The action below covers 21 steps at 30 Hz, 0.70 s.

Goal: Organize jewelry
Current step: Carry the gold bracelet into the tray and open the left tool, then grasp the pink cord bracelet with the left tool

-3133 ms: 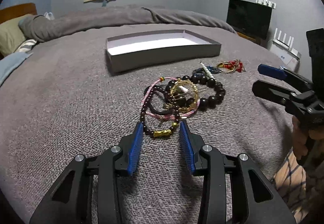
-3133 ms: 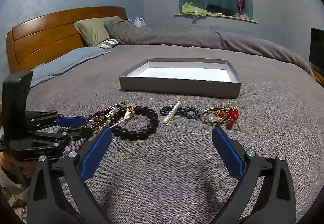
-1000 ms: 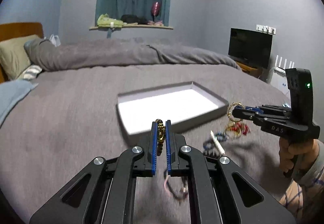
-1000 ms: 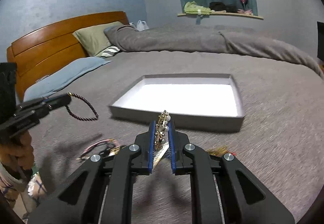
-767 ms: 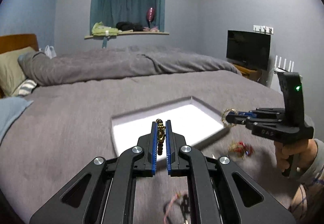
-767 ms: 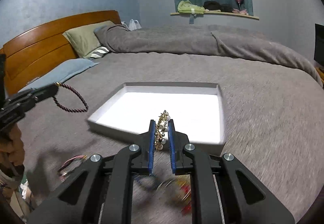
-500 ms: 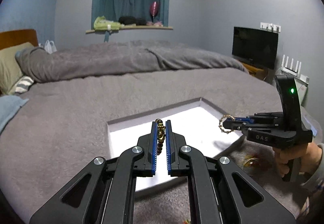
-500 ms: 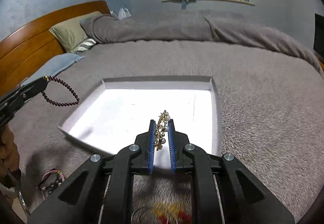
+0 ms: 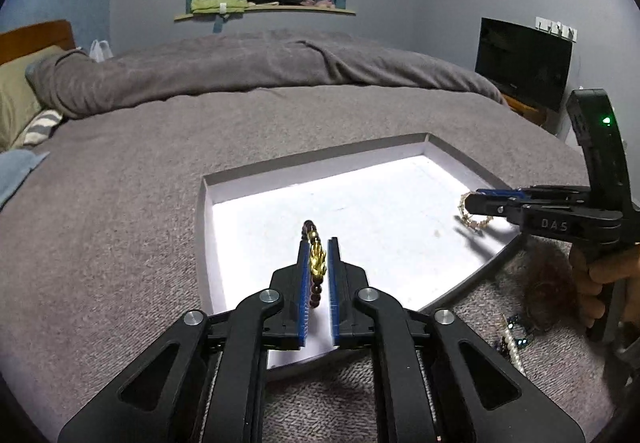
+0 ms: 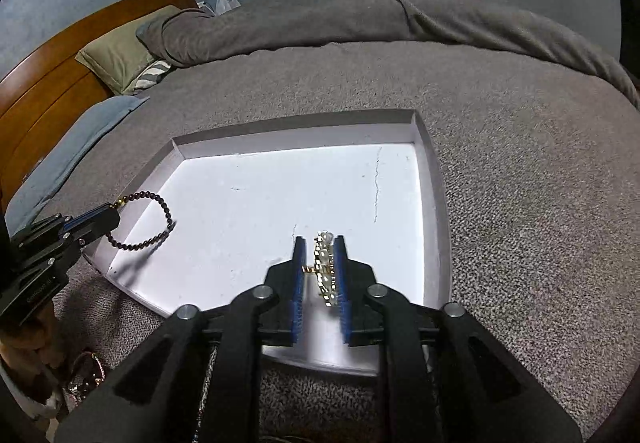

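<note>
Shallow grey cardboard tray [image 9: 460, 159] sits on grey-blanketed bed [image 9: 120, 203]. Left tongs [image 9: 319, 263] over tray's near-left part, dark-bead bracelet with gold charm [image 10: 146, 221] between them. Right tongs [image 10: 319, 263] over near-right part with gold pearl bracelet [image 10: 325, 263]. Pillows far left.

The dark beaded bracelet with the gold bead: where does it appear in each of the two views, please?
Left wrist view: dark beaded bracelet at lower centre, pinched in the left gripper.
Right wrist view: the bracelet at left, dangling over the tray's left edge.
Shared landmark: the white-floored tray.
</note>
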Each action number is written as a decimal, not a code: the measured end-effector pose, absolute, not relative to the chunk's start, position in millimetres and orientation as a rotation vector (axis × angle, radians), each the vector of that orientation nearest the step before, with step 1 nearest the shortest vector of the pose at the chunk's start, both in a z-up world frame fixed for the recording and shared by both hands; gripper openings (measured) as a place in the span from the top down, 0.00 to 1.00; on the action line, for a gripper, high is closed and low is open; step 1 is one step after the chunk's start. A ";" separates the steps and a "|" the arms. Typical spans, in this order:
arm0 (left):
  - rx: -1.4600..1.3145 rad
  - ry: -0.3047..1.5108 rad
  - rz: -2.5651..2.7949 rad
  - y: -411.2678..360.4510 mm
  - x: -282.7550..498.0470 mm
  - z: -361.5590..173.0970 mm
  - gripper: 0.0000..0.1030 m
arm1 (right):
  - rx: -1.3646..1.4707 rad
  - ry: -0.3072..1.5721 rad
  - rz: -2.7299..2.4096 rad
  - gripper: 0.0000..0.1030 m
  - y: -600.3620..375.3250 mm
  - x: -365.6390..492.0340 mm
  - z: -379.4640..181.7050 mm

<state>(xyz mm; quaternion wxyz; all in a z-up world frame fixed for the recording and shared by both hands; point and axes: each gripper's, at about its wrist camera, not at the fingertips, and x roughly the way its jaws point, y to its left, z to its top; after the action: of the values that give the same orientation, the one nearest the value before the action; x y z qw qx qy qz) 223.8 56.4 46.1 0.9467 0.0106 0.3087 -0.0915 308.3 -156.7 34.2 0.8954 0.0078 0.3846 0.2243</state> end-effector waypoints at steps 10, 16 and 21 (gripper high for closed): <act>0.023 0.525 -0.170 65.6 181.0 58.7 0.21 | 0.028 0.647 0.445 0.42 -172.2 267.9 52.6; -0.002 0.528 -0.155 74.3 152.9 53.3 0.21 | 0.031 0.590 0.425 0.32 -184.6 235.4 57.8; -0.077 0.522 -0.152 86.1 126.5 49.5 0.14 | -0.004 0.550 0.419 0.25 -187.7 199.9 58.7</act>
<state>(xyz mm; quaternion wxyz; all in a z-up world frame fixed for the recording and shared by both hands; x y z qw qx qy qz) 126.5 86.1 49.5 0.9626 -0.0381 0.2576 -0.0749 199.9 -187.7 58.7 0.9408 -0.0019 0.2698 0.2052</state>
